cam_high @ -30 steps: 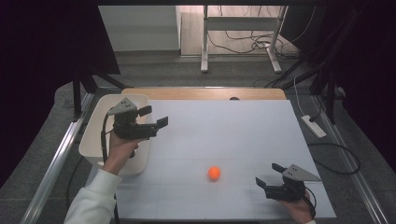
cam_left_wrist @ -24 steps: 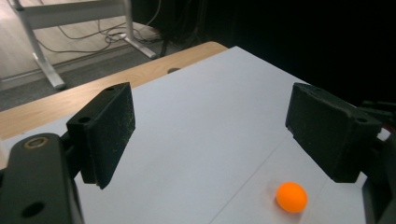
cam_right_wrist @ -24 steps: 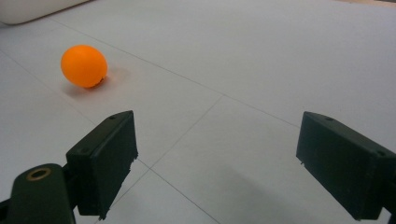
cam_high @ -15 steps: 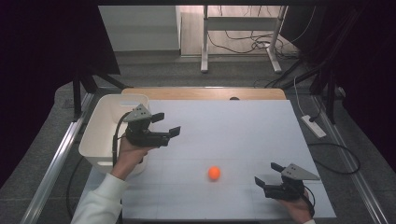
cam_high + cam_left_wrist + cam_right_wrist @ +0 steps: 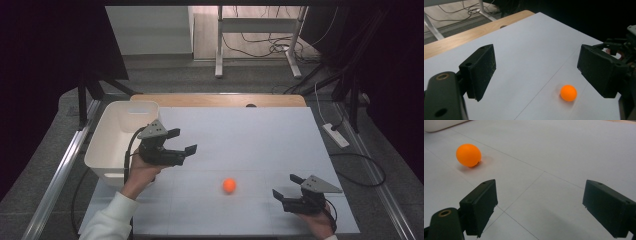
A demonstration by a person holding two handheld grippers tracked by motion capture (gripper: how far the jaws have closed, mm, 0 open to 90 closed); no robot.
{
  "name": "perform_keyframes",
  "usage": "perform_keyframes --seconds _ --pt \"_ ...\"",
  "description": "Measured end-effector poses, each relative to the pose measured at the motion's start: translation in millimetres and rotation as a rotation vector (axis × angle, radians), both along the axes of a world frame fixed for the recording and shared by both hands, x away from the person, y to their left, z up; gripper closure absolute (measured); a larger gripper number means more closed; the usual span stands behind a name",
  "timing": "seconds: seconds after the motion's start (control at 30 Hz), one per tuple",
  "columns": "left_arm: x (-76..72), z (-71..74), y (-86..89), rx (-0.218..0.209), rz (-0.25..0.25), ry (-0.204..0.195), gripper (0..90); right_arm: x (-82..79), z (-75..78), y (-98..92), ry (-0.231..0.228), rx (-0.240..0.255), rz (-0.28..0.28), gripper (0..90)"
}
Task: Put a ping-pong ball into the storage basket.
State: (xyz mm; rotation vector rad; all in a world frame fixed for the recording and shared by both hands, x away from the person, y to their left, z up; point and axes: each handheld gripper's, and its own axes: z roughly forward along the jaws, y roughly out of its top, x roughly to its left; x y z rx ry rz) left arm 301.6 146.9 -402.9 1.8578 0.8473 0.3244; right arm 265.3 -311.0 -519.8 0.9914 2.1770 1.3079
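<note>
1. The small, round, smooth orange ball (image 5: pixel 229 185) lies alone on the pale grey table mat (image 5: pixel 250 135), toward the near edge and a little right of the middle. Being a sphere, it has no long axis, so any approach angle across it would serve equally, and I judge it apt to roll if nudged.

2. In the high view the ball sits between the two grippers. The left gripper (image 5: pixel 182 141), held above the mat, points toward it from the upper left; the right gripper (image 5: pixel 286 188), low at the near right, points leftward at about the ball's level. They look roughly equally near, the right perhaps slightly nearer.

3. In the left gripper view the ball (image 5: pixel 568 93) lies ahead and below, between the jaw lines but close to the right-hand jaw. In the right gripper view the ball (image 5: pixel 468 155) lies ahead and off to the left, outside the line of the left-hand jaw.

4. Both pairs of black jaws stand wide apart, grasping nothing.

5. A white rectangular plastic bin (image 5: pixel 120 125) sits at the mat's left edge, just behind the left gripper and well apart from the ball.

6. Nothing stands between the ball and either gripper.
</note>
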Motion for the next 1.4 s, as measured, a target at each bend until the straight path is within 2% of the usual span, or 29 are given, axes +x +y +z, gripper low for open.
perform_keyframes --seconds 0.27,0.43,0.63,1.1,1.4 --pt "-1.0 -6.7 -4.3 0.003 -0.016 0.017 16.2 -0.1 -0.1 -2.8 -0.001 0.004 -0.010 12.1" --pt "-1.0 -9.2 -10.1 0.033 -0.038 0.022 16.1 0.1 0.1 -2.7 -0.002 -0.006 -0.009 12.1" --pt "-1.3 -12.4 -13.2 0.037 -0.050 0.035 16.0 0.3 -0.1 -2.8 -0.001 -0.006 -0.011 12.1" --pt "-2.3 -33.7 -34.1 0.047 -0.102 0.079 15.9 0.3 -0.5 -1.6 0.000 -0.011 -0.004 12.1" --pt "-4.6 -40.1 -43.3 0.077 -0.123 0.094 15.8 0.7 -0.9 -1.1 0.000 -0.014 0.001 12.1"
